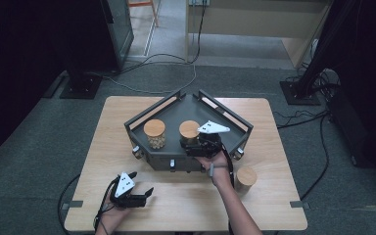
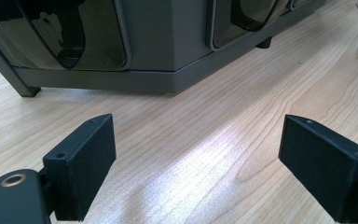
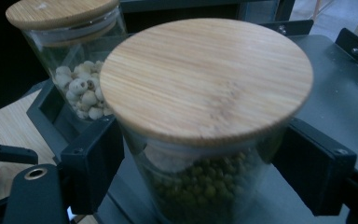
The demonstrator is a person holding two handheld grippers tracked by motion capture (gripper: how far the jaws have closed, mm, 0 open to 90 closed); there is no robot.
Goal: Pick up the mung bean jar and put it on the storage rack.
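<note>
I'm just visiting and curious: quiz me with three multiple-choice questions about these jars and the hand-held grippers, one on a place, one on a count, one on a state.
1. Where does the jar of green beans stand?
A. on the grey tray
B. on the floor
C. on a chair

2. How many jars with wooden lids are in the high view?
A. one
B. three
C. five

3. What is between the jaws of the left hand-held gripper?
A. a jar
B. a lid
C. nothing

Answers: 1 A, the tray floor lies around it. 2 B, two stand on the tray, and the third jar stands on the wooden table. 3 C, its jaws stand wide apart over bare wood.
</note>
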